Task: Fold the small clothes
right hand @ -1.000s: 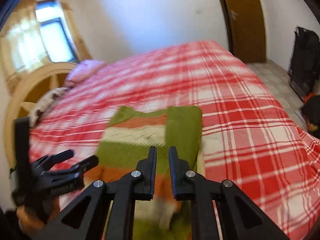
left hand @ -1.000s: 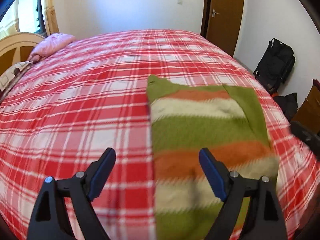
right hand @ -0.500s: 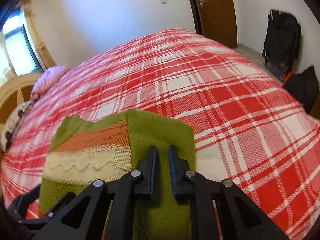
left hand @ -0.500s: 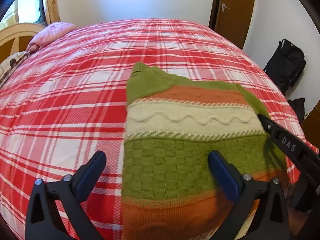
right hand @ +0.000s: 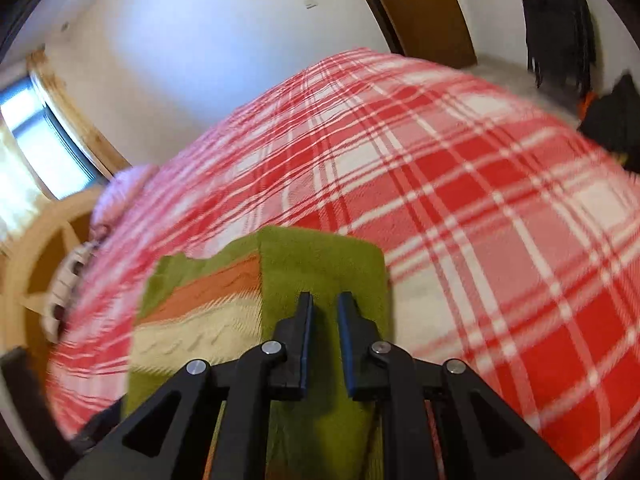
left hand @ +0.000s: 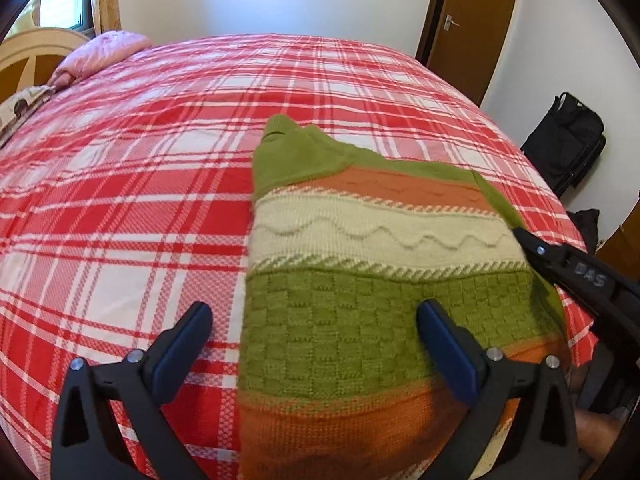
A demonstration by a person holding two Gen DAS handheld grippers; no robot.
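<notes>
A small knitted sweater (left hand: pixel 360 280) with green, cream and orange stripes lies folded lengthwise on the red plaid bed, a green sleeve laid over its right side (right hand: pixel 320 264). My left gripper (left hand: pixel 316 332) is open, its jaws straddling the sweater's left half, low over the green checked band. My right gripper (right hand: pixel 324 312) is nearly shut with a narrow gap and nothing in it, over the folded sleeve. It shows at the sweater's right edge in the left wrist view (left hand: pixel 576 272).
The red and white plaid bedspread (left hand: pixel 140 184) covers the whole bed. A pink pillow (left hand: pixel 100 52) and a wooden headboard (left hand: pixel 24 52) are far left. A brown door (left hand: pixel 472 20) and black bags (left hand: pixel 568 148) stand on the right.
Both grippers moved forward and down over the sweater. The right gripper swung right and tilted; its view is blurred with motion. The sweater lies as before.
</notes>
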